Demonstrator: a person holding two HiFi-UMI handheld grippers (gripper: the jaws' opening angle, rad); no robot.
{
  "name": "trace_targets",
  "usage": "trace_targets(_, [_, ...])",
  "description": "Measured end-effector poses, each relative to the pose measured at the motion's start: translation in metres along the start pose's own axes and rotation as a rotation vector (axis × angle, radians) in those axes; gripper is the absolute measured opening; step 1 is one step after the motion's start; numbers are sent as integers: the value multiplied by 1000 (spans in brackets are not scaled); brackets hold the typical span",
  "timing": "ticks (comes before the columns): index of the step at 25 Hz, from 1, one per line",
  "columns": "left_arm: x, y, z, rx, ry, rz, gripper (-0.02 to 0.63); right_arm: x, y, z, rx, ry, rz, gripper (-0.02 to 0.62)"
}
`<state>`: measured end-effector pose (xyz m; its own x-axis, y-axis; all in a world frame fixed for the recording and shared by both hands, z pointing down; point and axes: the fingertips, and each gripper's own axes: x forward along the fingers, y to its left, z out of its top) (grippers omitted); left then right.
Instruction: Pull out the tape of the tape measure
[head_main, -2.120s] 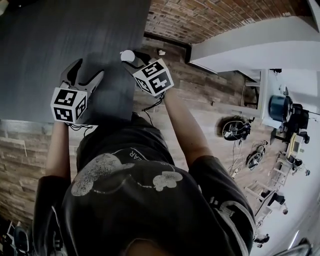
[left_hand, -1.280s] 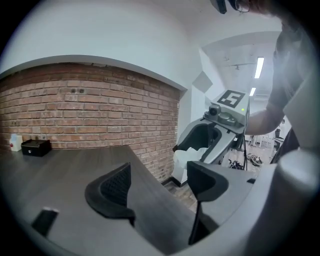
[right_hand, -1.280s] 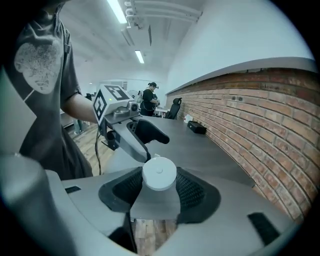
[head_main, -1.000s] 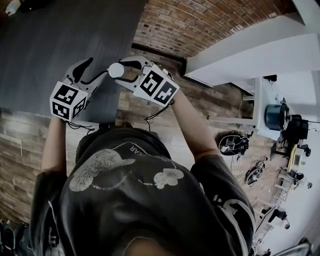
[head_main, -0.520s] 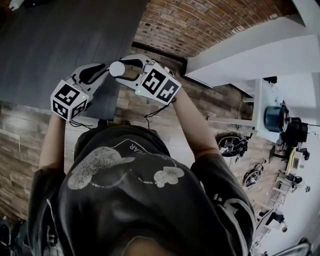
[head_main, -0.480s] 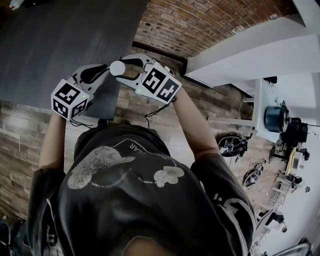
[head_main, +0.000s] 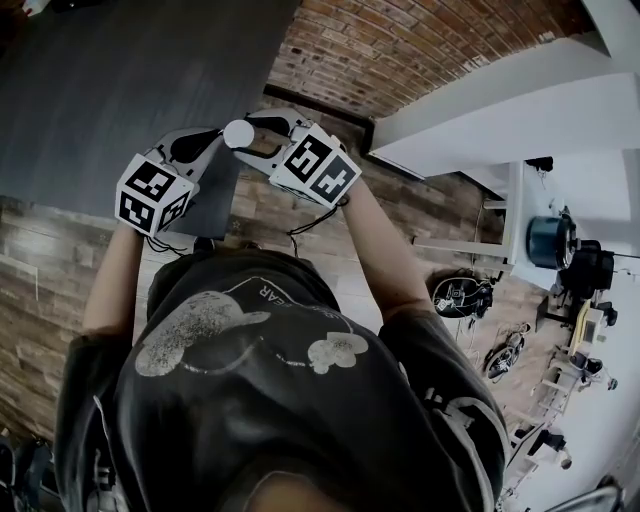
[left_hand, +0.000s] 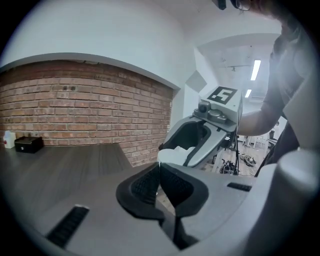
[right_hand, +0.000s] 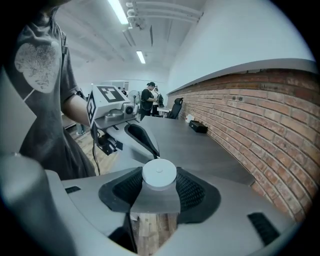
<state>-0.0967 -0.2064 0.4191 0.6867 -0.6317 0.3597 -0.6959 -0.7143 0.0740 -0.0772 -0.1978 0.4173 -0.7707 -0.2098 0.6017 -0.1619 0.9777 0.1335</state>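
The tape measure (head_main: 238, 133) is a small round white case, held in the air over the table's near edge. My right gripper (head_main: 240, 134) is shut on it, one pad on each side of the case (right_hand: 159, 174). My left gripper (head_main: 214, 137) comes in from the left, its tips right against the case. In the left gripper view its pads (left_hand: 172, 185) are pressed together with no gap, and the white case (left_hand: 176, 154) sits just behind them. I cannot make out any tape between the pads.
A dark grey table (head_main: 110, 90) runs away to the left along a brick wall (head_main: 400, 40). A black box (left_hand: 27, 144) and a white bottle (left_hand: 8, 140) stand at its far end. Wood floor lies under the grippers. People stand far behind (right_hand: 149, 102).
The left gripper has moved right up to the tape measure and its jaws have gone from wide apart to shut. The right gripper keeps its hold, with the case lifted off the table.
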Motion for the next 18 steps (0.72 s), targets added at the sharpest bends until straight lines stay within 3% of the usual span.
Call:
trace_targets(9, [-4,9,3,24,47,50,11,4,-13,1,58,-20,-47,230])
trace_targets(14, [-20,26,-4,-10,65,96,11,-1,-39,-7,130,-12,-148,229])
trace_targets(18, [-36,40,-8,-31,68,127,11,-8,-49,-12,182,-20,-173,229])
